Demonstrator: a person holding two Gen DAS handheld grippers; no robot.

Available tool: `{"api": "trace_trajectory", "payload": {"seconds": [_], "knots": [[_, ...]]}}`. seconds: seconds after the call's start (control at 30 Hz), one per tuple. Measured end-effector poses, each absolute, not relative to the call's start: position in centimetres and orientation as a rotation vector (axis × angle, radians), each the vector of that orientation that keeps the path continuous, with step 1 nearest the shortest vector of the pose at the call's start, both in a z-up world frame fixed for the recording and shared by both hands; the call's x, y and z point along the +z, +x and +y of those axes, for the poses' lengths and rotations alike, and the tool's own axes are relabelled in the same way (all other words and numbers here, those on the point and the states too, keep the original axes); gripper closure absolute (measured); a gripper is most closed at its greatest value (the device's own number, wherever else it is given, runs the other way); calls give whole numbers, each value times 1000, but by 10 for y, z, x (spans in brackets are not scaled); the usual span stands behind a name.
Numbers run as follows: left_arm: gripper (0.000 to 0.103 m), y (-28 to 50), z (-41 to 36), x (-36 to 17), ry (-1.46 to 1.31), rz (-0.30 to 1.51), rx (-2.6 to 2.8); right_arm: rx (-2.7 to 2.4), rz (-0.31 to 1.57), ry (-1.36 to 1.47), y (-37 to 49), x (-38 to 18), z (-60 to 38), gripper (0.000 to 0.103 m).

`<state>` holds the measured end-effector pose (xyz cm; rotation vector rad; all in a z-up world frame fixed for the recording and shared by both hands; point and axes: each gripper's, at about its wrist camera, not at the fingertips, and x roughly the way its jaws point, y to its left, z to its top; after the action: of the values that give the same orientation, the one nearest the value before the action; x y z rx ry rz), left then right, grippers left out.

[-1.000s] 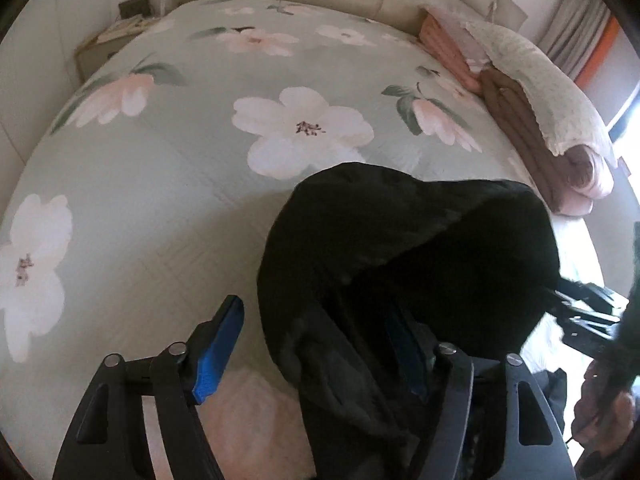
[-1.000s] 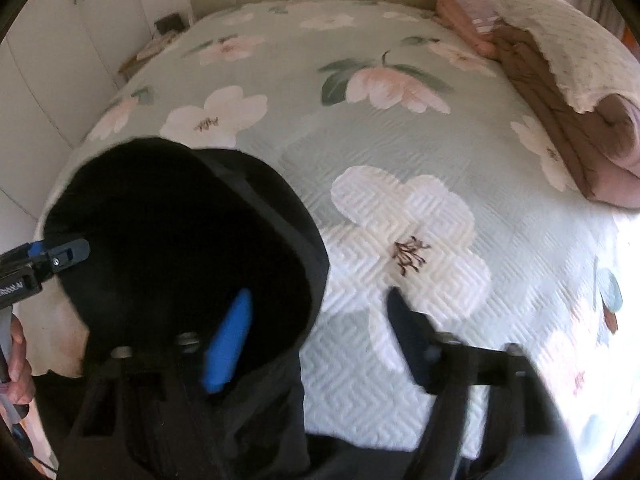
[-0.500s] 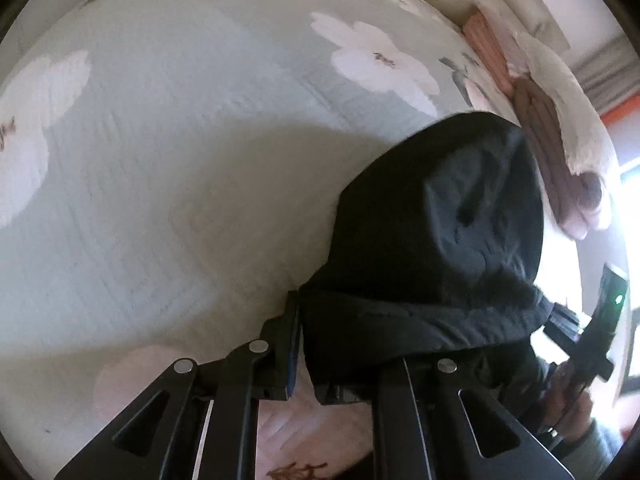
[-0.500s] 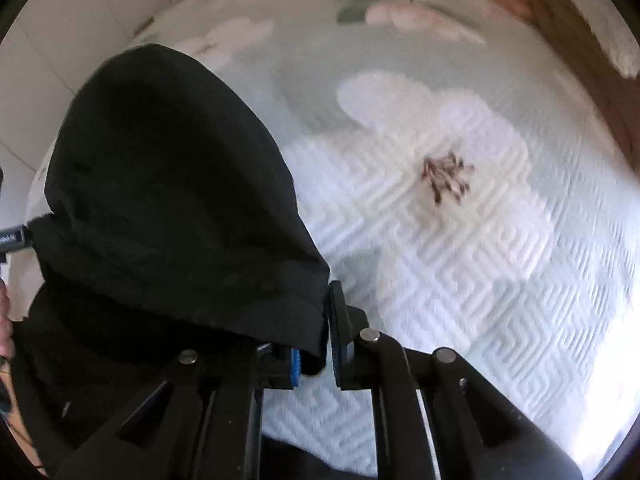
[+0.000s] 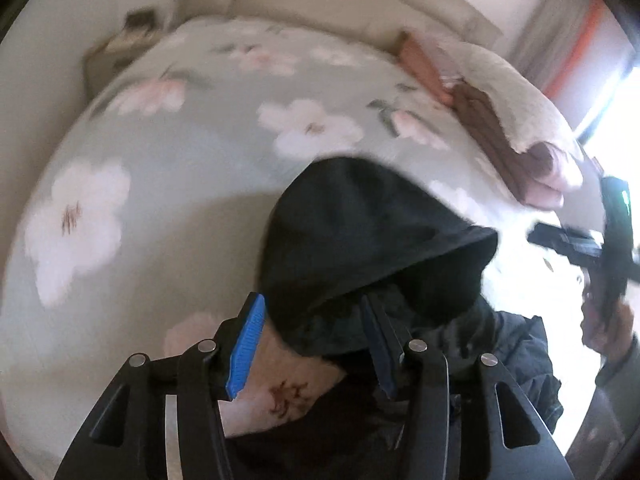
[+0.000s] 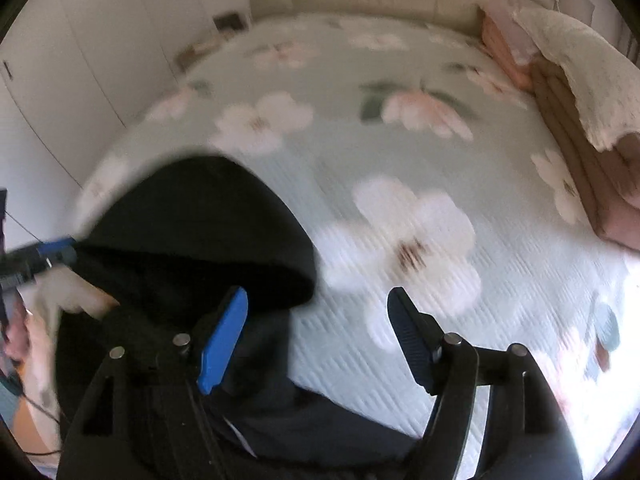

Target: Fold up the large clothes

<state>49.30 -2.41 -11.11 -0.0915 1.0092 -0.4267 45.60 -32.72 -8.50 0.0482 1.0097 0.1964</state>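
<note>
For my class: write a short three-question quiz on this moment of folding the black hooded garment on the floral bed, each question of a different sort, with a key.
1. True or false: the left gripper has its fingers spread apart.
2. Multiple choice: where does the hood of the black garment lie?
A. on the folded brown blanket
B. on the floral bedspread
C. hanging from the cupboard door
3. Fill in: the pad on the right gripper finger nearest the garment is coloured ____.

Key
1. True. Both grippers are open and neither clamps cloth.
2. B. It rests on the floral bedspread; the folded brown blanket is off at the bed's right edge.
3. Blue.
</note>
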Motion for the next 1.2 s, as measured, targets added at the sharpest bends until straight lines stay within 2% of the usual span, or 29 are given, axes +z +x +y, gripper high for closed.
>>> {"api": "trace_trajectory", "payload": {"seconds": [0.17, 0.27, 0.37, 0.43, 0.53, 0.63, 0.8, 0.97, 1.03, 1.07, 1.2], "knots": [[52, 500, -19, -87, -167, 980, -514, 249, 990, 73, 479, -83, -298, 28], [44, 517, -21, -85, -270, 951, -544, 261, 1026, 46, 495, -100, -278, 28], [45, 544, -34, -121, -278, 1038, -514, 253, 1121, 30, 511, -133, -270, 28], [45, 551, -42, -156, -228, 1161, -468, 267, 1214, 32, 514, -162, -270, 33], [45, 542, -46, -193, -207, 1241, -460, 276, 1327, 11, 511, -202, -269, 38], [44, 539, -53, -220, -188, 1238, -432, 268, 1302, -1, 507, -215, -265, 34], [43, 541, -58, -199, -133, 1207, -455, 292, 1263, -10, 505, -203, -268, 33], [42, 541, -18, -140, -244, 1035, -491, 348, 1143, 25, 512, -158, -290, 33], [31, 553, -1, -124, -295, 972, -485, 328, 1123, 12, 524, -153, -297, 32], [24, 557, 4, -125, -303, 969, -493, 317, 1125, 9, 533, -154, -299, 32], [24, 608, -1, -159, -384, 1135, -635, 361, 1171, 69, 571, -174, -307, 32]]}}
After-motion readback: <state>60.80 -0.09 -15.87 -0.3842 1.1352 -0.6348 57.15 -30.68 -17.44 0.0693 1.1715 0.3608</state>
